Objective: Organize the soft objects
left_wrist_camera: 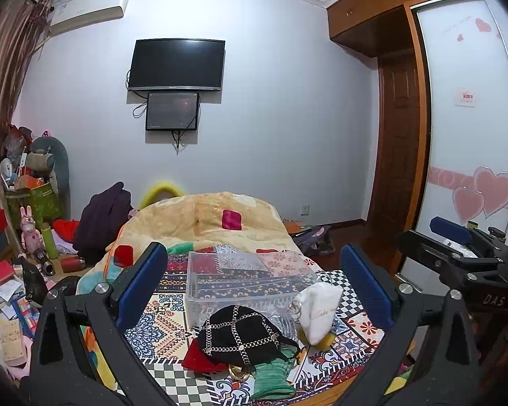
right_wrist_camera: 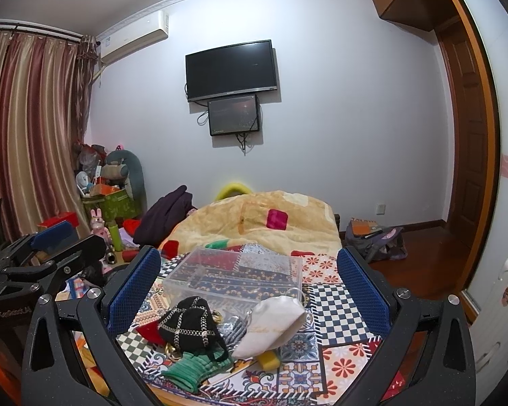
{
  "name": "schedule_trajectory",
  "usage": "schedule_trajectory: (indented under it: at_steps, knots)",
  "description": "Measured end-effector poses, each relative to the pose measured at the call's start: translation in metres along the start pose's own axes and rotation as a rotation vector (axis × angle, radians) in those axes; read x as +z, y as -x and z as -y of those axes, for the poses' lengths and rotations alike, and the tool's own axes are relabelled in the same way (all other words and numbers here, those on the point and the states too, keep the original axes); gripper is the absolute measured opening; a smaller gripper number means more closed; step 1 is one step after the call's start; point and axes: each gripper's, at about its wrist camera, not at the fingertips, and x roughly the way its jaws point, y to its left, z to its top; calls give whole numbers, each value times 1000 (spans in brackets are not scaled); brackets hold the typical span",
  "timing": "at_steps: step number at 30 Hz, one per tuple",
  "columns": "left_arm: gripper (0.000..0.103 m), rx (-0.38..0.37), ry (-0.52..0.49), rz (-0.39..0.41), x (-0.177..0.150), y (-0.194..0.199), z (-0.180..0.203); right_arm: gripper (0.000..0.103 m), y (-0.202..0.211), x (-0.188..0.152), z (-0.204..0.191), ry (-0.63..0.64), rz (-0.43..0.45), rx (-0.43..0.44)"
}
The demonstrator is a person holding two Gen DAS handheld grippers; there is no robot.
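Observation:
A pile of soft things lies on the patterned bedspread near the bed's front edge: a black pouch with gold chains (left_wrist_camera: 237, 333) (right_wrist_camera: 188, 323), a white pouch (left_wrist_camera: 318, 311) (right_wrist_camera: 271, 326), a green knit piece (left_wrist_camera: 271, 377) (right_wrist_camera: 189, 368), a red cloth (left_wrist_camera: 196, 358) and a yellow sponge (right_wrist_camera: 269, 360). A clear plastic box (left_wrist_camera: 244, 280) (right_wrist_camera: 237, 272) stands just behind them. My left gripper (left_wrist_camera: 254, 287) is open above the pile. My right gripper (right_wrist_camera: 250, 291) is open above it too. Both are empty.
A beige blanket (left_wrist_camera: 213, 216) is bunched at the bed's far end. Floor clutter, a pink rabbit toy (left_wrist_camera: 28, 230) and boxes lie at the left. A bag (right_wrist_camera: 379, 238) sits on the floor right of the bed, by the wooden door (left_wrist_camera: 396, 155).

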Motion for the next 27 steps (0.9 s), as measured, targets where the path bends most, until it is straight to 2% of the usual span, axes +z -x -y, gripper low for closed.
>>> schedule_trajectory:
  at_steps: [11,20,22,24,27]
  knots:
    - [103,4,-7,-12,-1,-4,-1,103,-3,-3,-2,5,-4,30]
    - [103,1,11,-119,-21,-33,-8,103,-24,-22,7,-11,-83,44]
    - [103,0,19,-155,-30,-42,-10,100,-31,-29,10,-17,-114,44]
    - [103,0,32,-195,-40,-53,-15,93,-40,-37,13,-22,-150,40]
    - [93,13,45,-253,-52,-68,-20,83,-58,-50,21,-41,-226,30]
